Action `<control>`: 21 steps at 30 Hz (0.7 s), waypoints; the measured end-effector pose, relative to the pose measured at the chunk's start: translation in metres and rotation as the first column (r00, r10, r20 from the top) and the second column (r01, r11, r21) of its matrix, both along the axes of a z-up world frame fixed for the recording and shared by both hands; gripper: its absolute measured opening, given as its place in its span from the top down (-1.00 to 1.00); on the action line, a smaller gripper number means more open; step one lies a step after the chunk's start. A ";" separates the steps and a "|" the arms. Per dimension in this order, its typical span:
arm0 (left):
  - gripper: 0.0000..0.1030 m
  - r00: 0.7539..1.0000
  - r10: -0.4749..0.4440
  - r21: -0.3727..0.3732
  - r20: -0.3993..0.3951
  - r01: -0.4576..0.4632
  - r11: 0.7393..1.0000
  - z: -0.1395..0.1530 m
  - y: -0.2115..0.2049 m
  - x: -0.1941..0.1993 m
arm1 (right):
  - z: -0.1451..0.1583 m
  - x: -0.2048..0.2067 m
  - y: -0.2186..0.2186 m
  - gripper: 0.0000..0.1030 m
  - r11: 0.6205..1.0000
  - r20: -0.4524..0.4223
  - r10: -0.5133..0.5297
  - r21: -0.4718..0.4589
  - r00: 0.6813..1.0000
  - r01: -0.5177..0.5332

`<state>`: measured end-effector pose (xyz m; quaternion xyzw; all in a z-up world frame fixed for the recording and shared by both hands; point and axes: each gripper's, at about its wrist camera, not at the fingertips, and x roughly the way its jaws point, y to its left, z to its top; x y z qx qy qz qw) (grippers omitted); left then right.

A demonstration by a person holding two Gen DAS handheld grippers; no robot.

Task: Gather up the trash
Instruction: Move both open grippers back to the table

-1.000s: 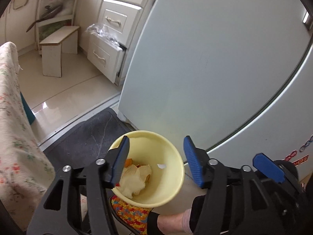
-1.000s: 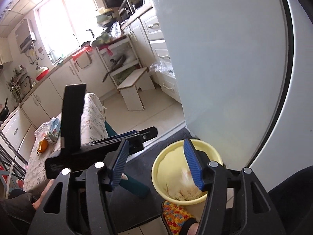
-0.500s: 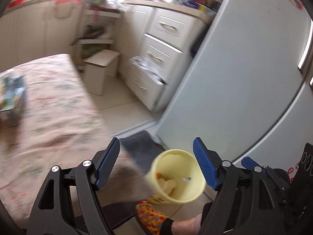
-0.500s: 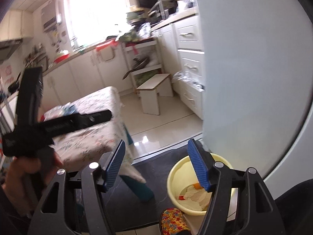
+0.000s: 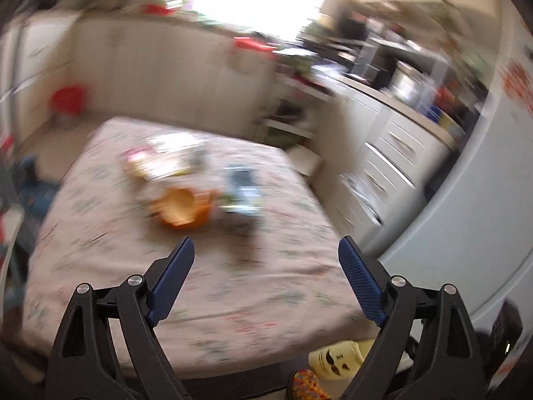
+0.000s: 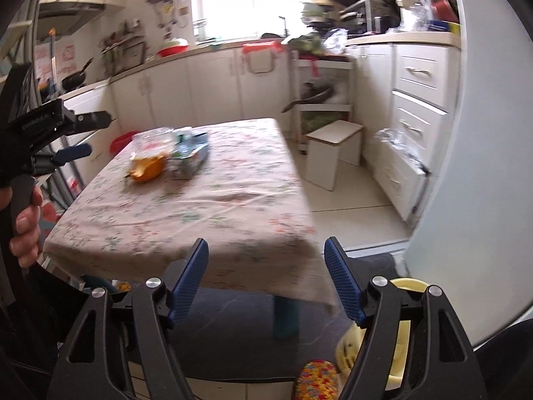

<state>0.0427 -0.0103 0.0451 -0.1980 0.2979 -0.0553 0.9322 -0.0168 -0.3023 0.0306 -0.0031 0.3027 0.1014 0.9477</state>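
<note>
Two tools, left point(image 5: 265, 263) and right point(image 6: 266, 265), both spread, empty. One bench point(image 6: 233, 206): one orange peel point(image 6: 145, 167), one carton point(image 6: 190, 161) toward far left corner. One yellow bin point(image 6: 404, 330) on floor.

Your left wrist view smeared: items on table point(image 5: 100, 233) ahead of left gripper point(image 5: 266, 266) unreadable. Yellow bin point(image 6: 409, 333) mostly hidden behind your right gripper point(image 6: 266, 266) finger, cut by bottom edge.
</note>
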 end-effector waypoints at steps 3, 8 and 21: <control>-0.63 0.988 0.141 -0.083 -0.057 -0.145 0.986 -0.012 0.046 -0.002 | -0.002 0.003 0.024 -0.35 0.999 -0.004 0.039 -0.015 0.999 -0.039; -0.63 0.980 0.196 -0.074 -0.032 -0.198 0.977 -0.006 0.079 -0.004 | -0.006 0.013 0.061 -0.39 0.994 -0.010 0.101 -0.046 0.995 -0.101; -0.42 0.989 0.015 0.154 -0.148 0.008 0.988 -0.010 0.073 0.084 | -0.024 0.094 0.134 -0.45 0.975 -0.068 0.183 -0.119 0.981 -0.190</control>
